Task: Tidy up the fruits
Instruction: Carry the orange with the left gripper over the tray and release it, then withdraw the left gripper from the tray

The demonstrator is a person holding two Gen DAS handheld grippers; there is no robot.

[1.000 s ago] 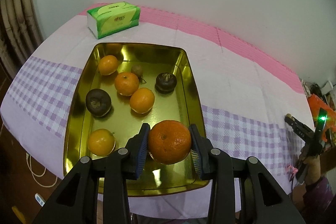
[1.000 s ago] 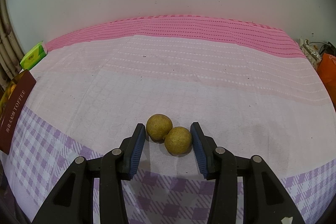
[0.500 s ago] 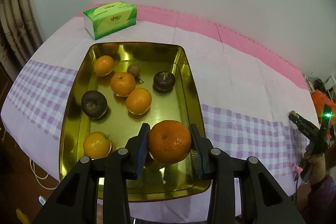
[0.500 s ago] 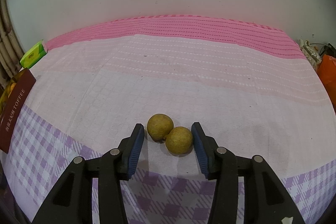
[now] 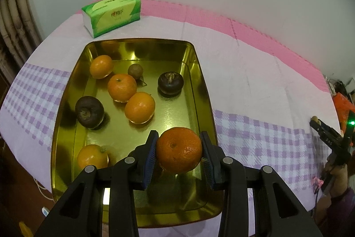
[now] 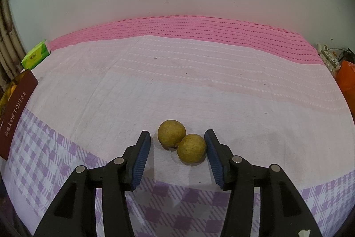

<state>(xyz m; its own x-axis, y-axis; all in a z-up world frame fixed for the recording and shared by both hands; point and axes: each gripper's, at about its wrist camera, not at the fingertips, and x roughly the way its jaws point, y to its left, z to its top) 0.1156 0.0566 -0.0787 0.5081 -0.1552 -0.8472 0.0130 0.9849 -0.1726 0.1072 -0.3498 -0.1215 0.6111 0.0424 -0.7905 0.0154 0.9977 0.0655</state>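
Left wrist view: the left gripper (image 5: 179, 153) clamps an orange (image 5: 179, 150) above the gold tray (image 5: 200, 86) of fruit; next, probably lower and release.

Right wrist view: the right gripper (image 6: 177, 156), jaws opening, straddles two yellow fruits (image 6: 180, 143) lying on the tablecloth (image 6: 199, 86), ungripped.

An orange tangerine (image 5: 179, 150) is held above the gold tray (image 5: 204, 90), at five o'clock; two tan longans (image 6: 180, 141) lie touching on cloth.

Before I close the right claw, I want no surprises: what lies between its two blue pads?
In the right wrist view, two yellow-brown fruits lie touching on the tablecloth between the opening right claw; nothing else.
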